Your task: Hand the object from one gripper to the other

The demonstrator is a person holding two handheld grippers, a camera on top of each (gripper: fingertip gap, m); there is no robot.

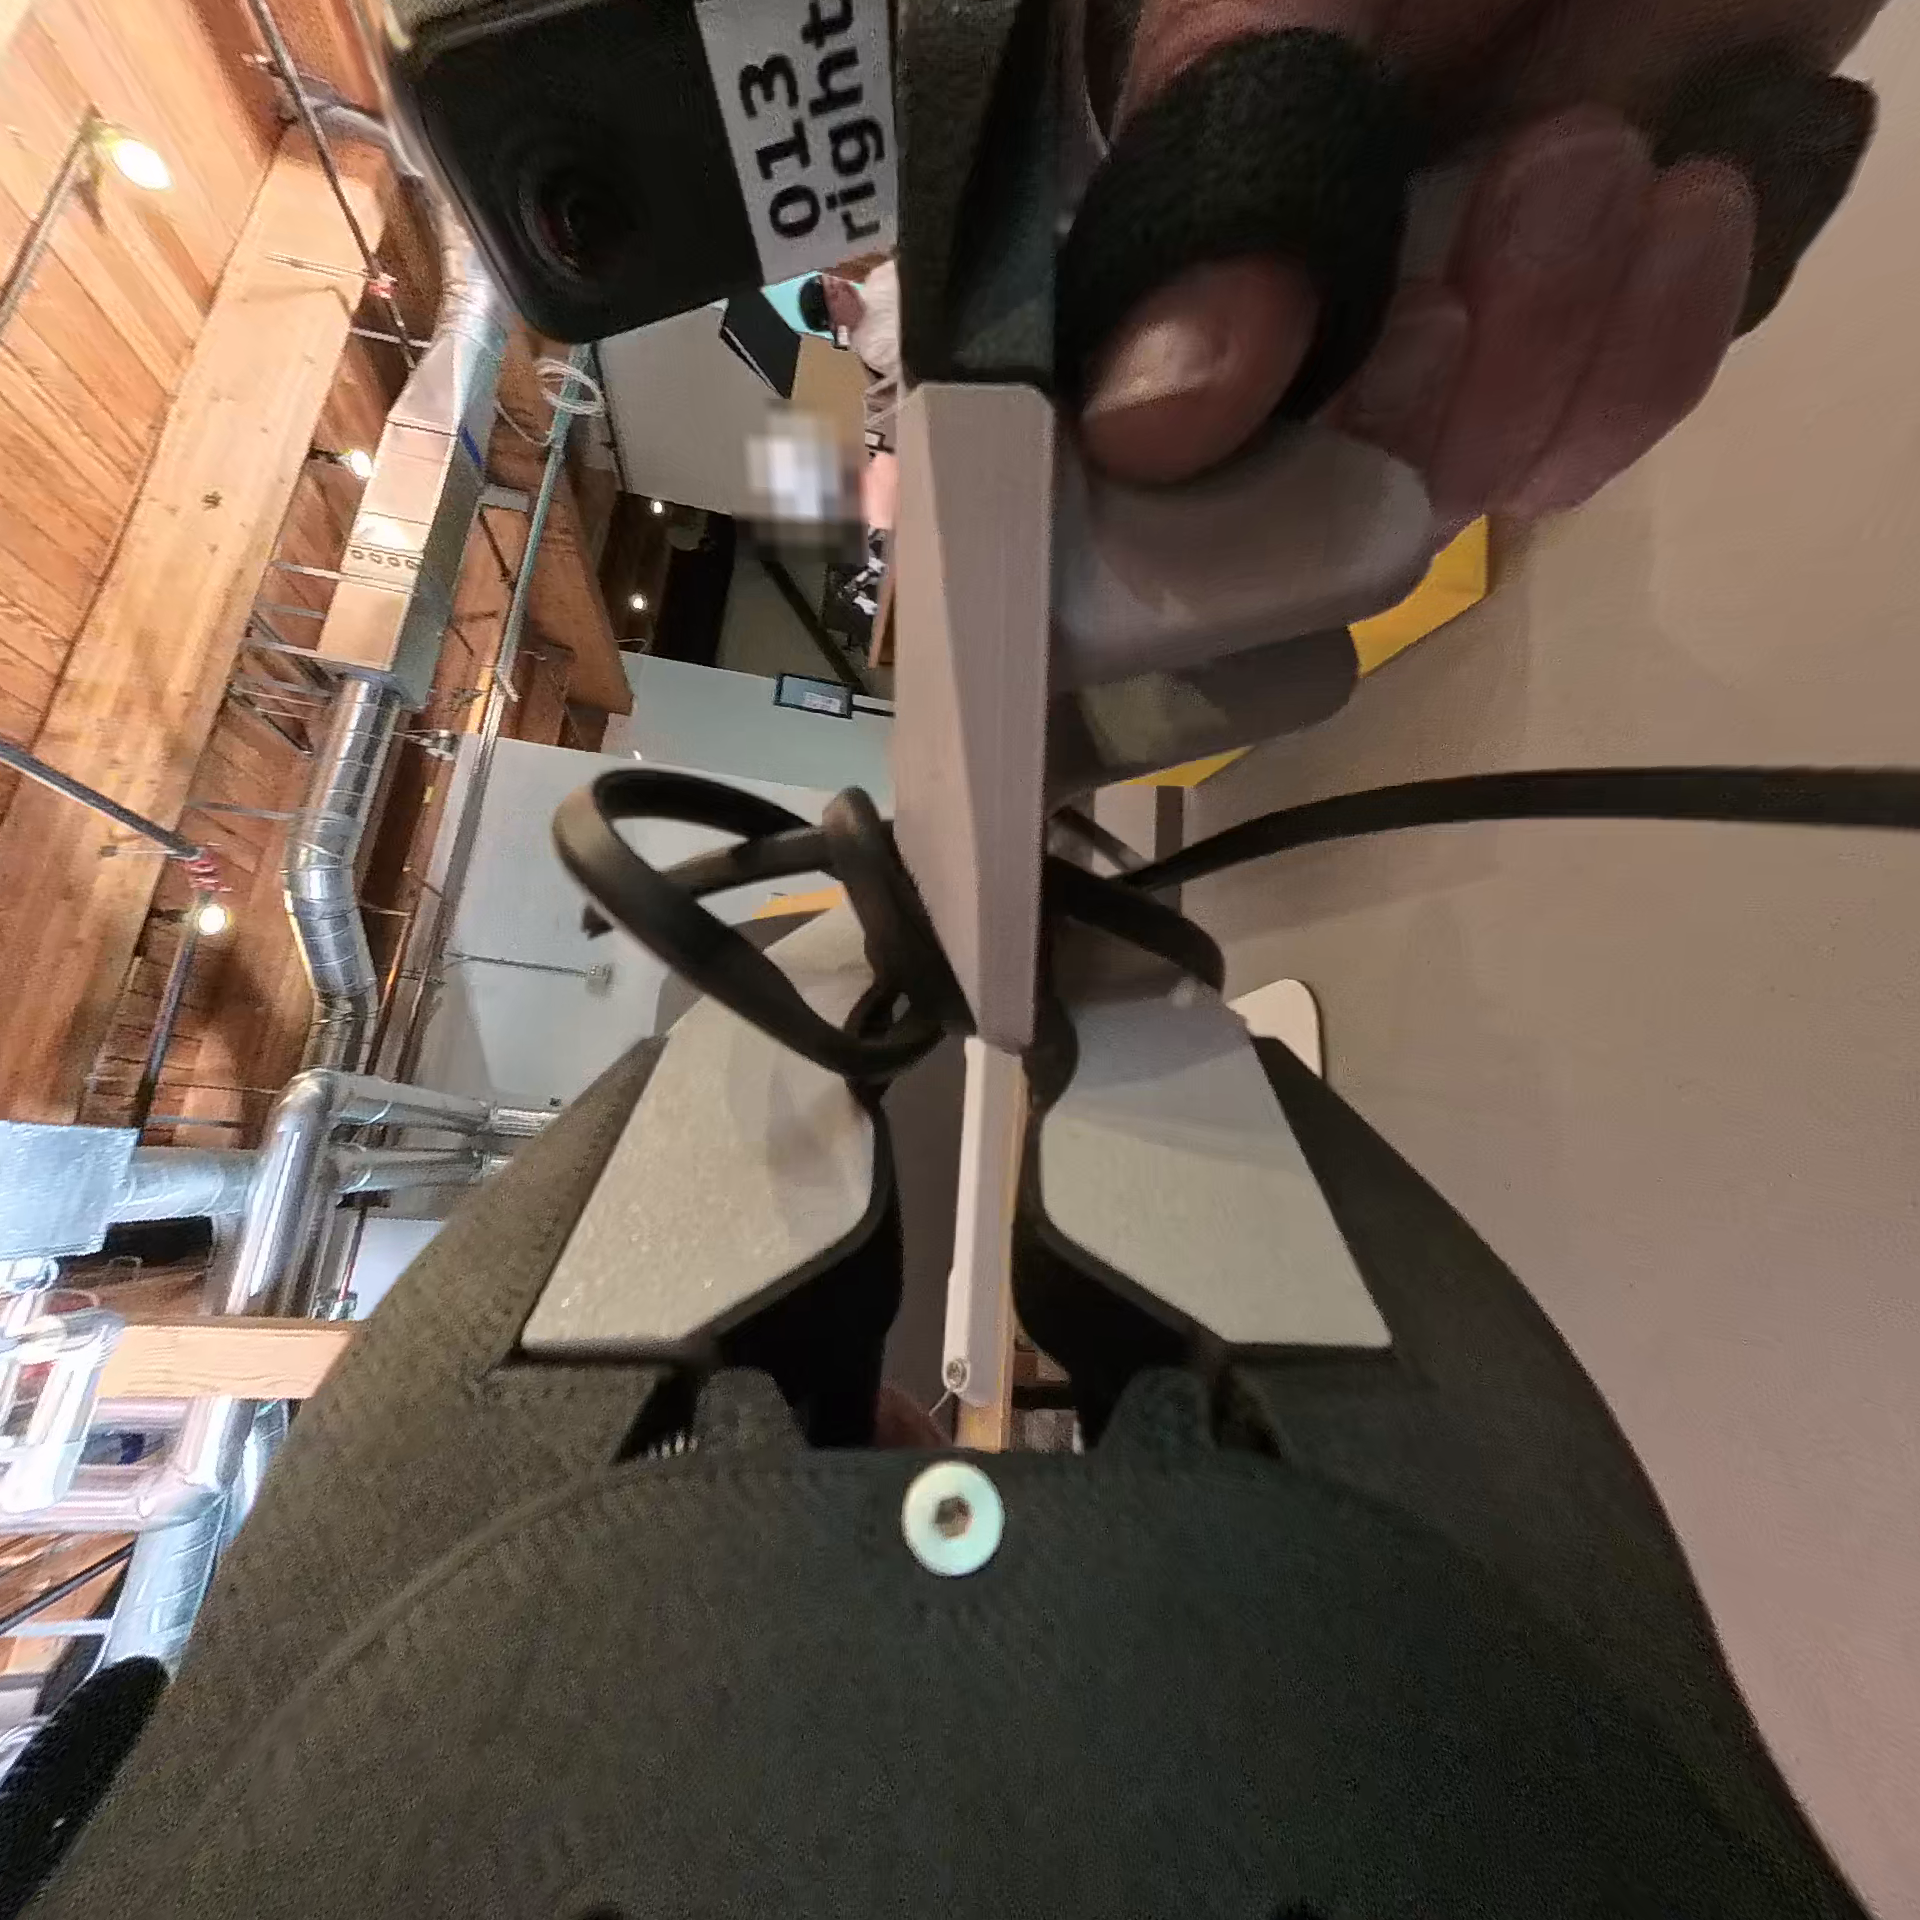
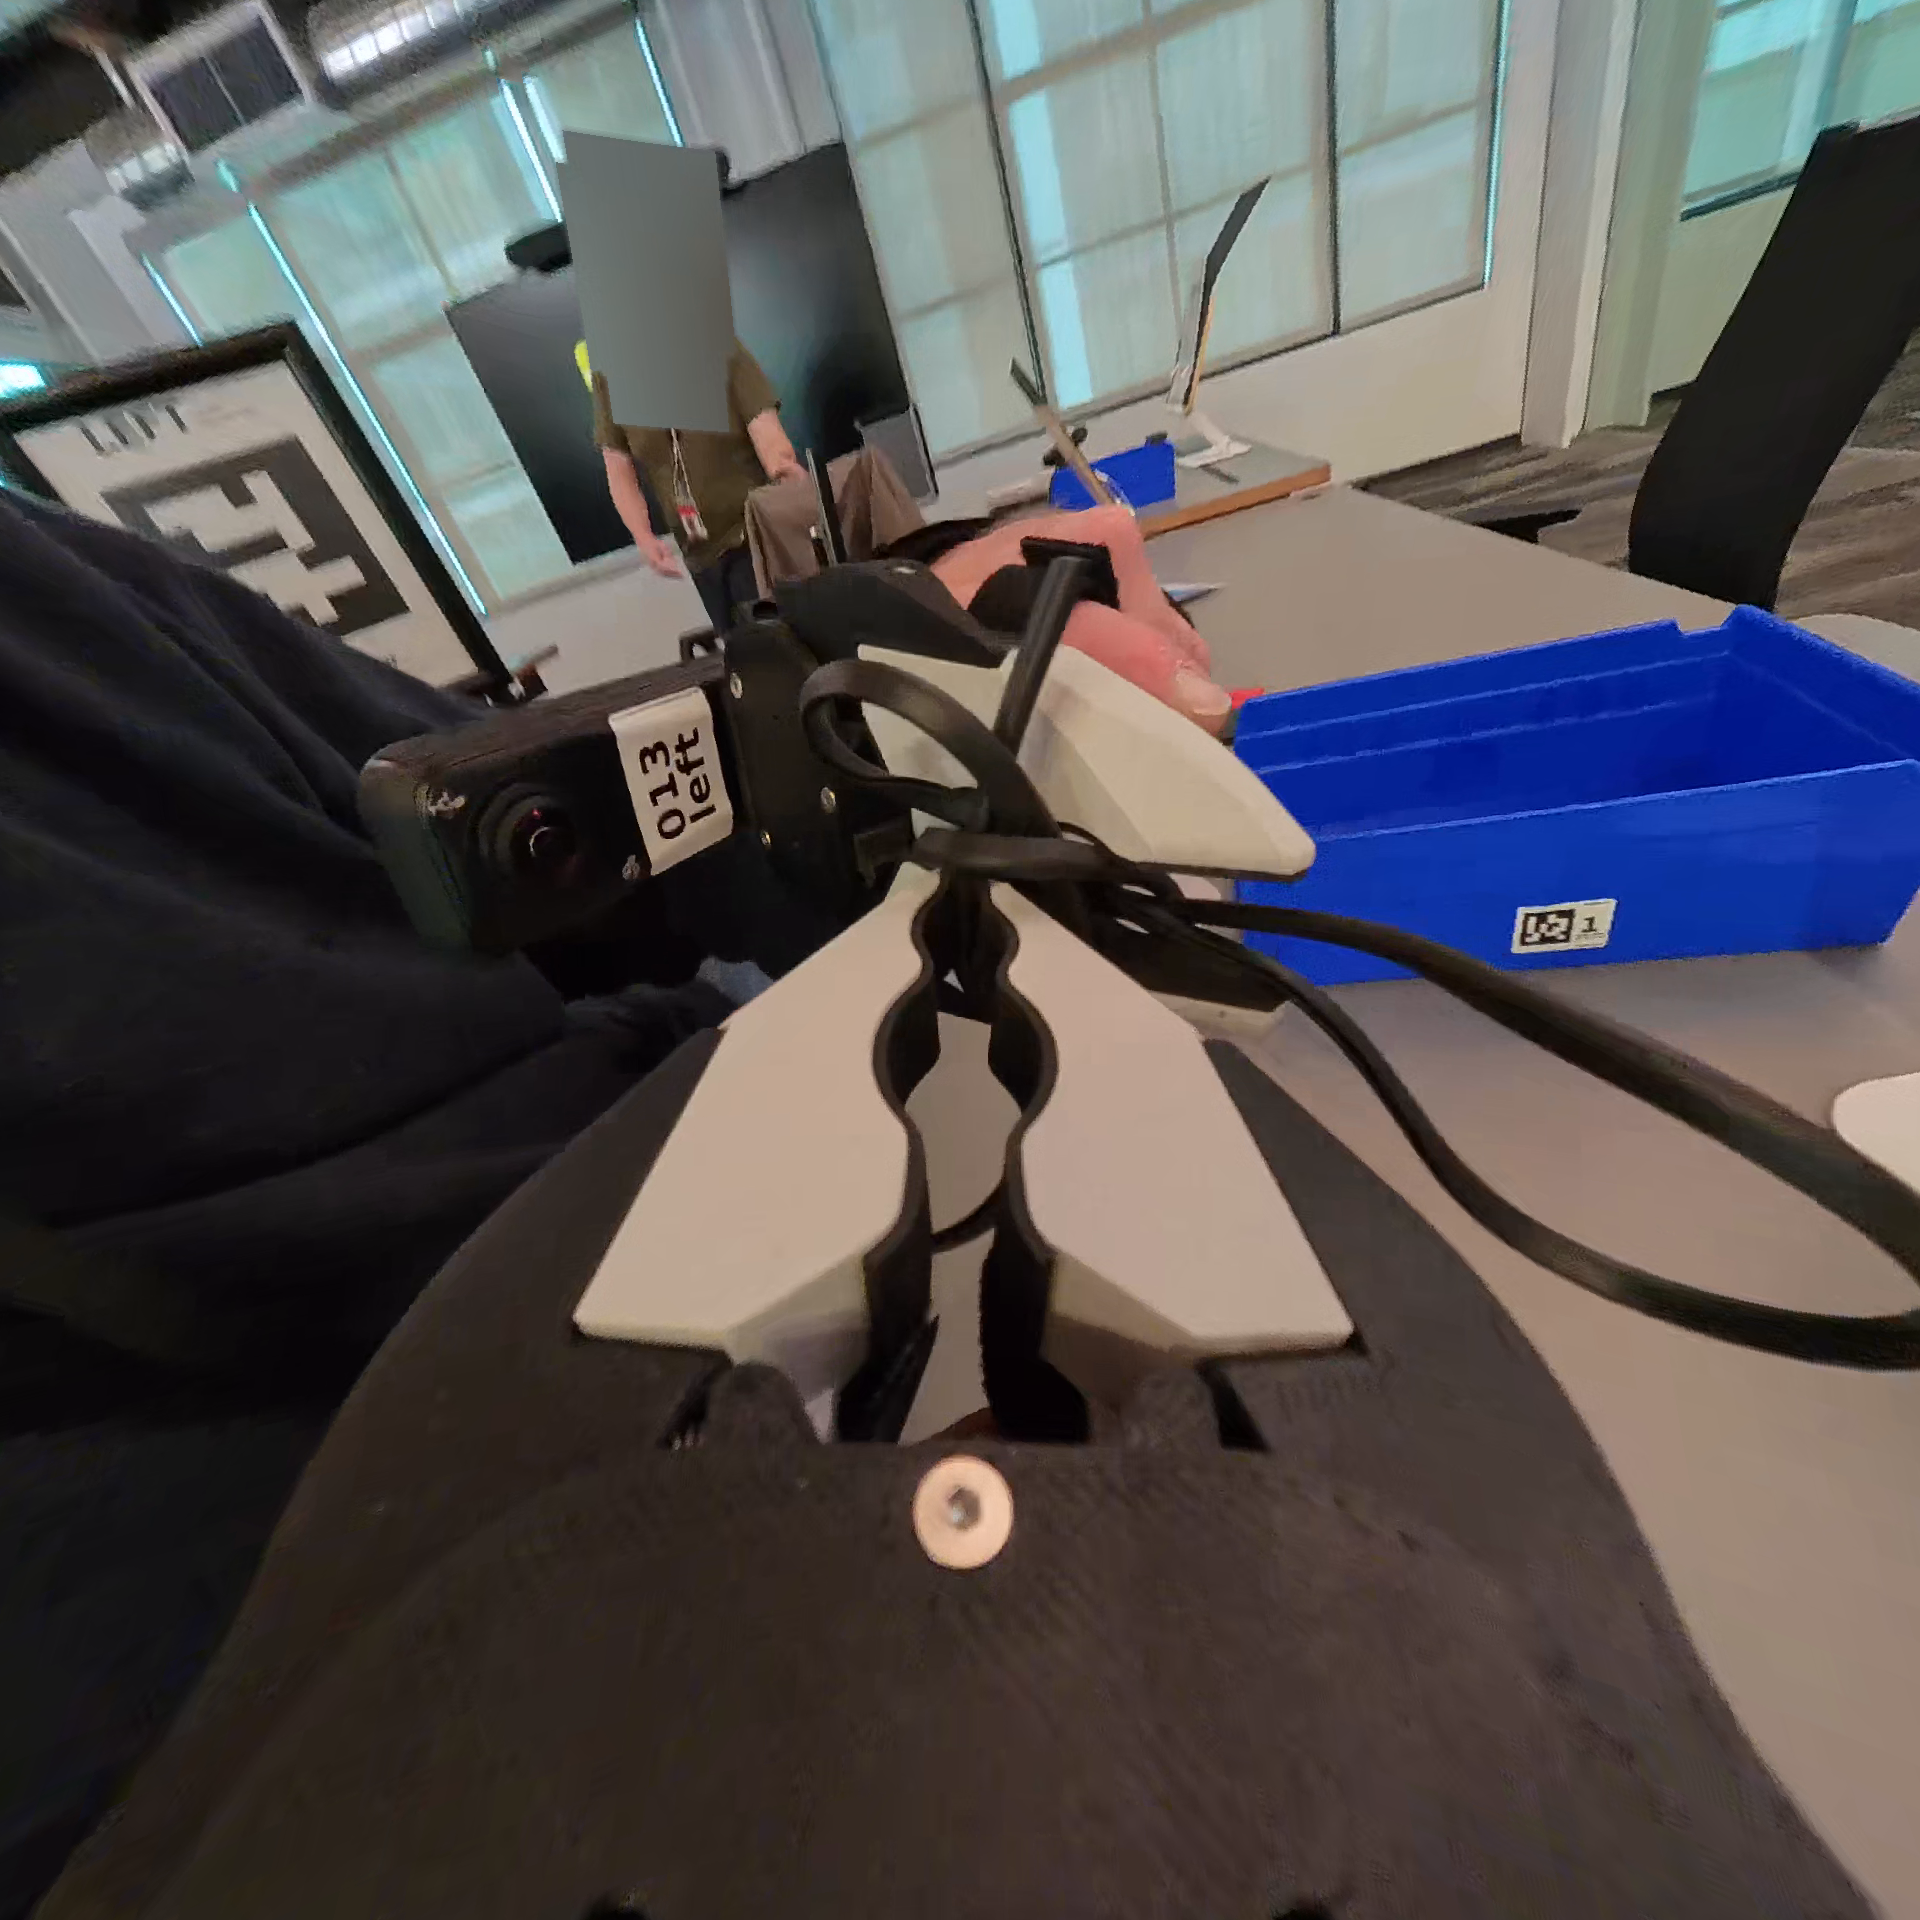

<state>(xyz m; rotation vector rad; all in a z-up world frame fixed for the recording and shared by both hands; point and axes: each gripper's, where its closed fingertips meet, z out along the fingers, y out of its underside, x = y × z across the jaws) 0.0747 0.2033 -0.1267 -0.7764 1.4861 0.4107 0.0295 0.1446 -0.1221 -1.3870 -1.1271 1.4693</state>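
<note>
A black cable [image 2: 1455, 1132] with coiled loops hangs between both grippers above the grey table [image 2: 1403, 582]. My right gripper [image 2: 961, 894] is shut on the cable's bundled part at its fingertips. My left gripper [image 2: 1288, 935] faces it side-on, its two grey fingers spread above and below the cable. In the left wrist view my left gripper [image 1: 966, 1018] is open, and the right gripper [image 1: 1003, 1023] pokes edge-on into the gap between its fingers. The cable's loops [image 1: 665, 914] stick out to the left there.
A blue bin [image 2: 1610, 831] sits on the table just behind the grippers. A person [image 2: 675, 468] stands farther back, with a black chair [image 2: 1766, 364] at the right and a framed marker board [image 2: 208, 488] at the left. A gloved hand [image 1: 1351, 312] holds the right gripper. My hands' fingertips stand some 6 cm from each other.
</note>
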